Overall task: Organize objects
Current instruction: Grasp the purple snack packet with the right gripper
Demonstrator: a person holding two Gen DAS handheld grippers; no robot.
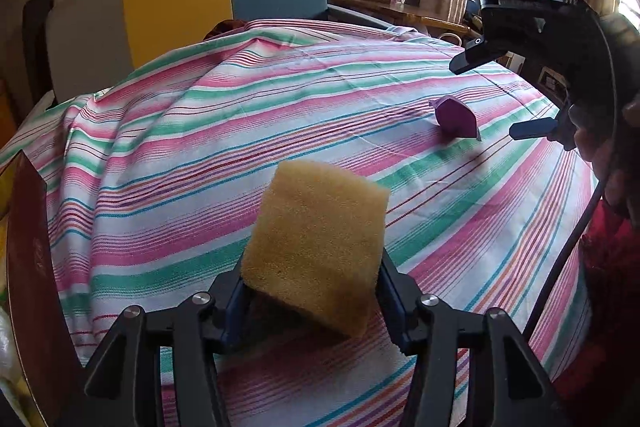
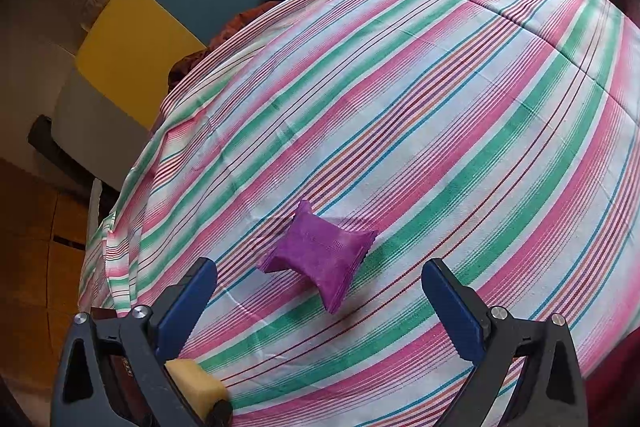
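Two tools are seen: the left tool (image 1: 316, 291) is clamped on a sponge (image 1: 320, 247); a purple packet (image 2: 320, 255) is framed ahead of the wide-spread right tool (image 2: 320, 291).

Left gripper (image 1: 312, 301): black moulded frame of triangular, open-webbed struts; four round silver screw heads along the near edge; dark blue pads lining the inner faces of the fingers (image 1: 236, 307).

Right gripper (image 2: 320, 297): same black strutted frame, silver screw heads at each finger root; flat, ribbed dark blue pads on the fingers (image 2: 454, 311). From the left wrist view, its black body carries a small white ring mark and a thin black cable (image 1: 568, 251) trailing down.

Person: red sleeve (image 1: 608, 267), far right.
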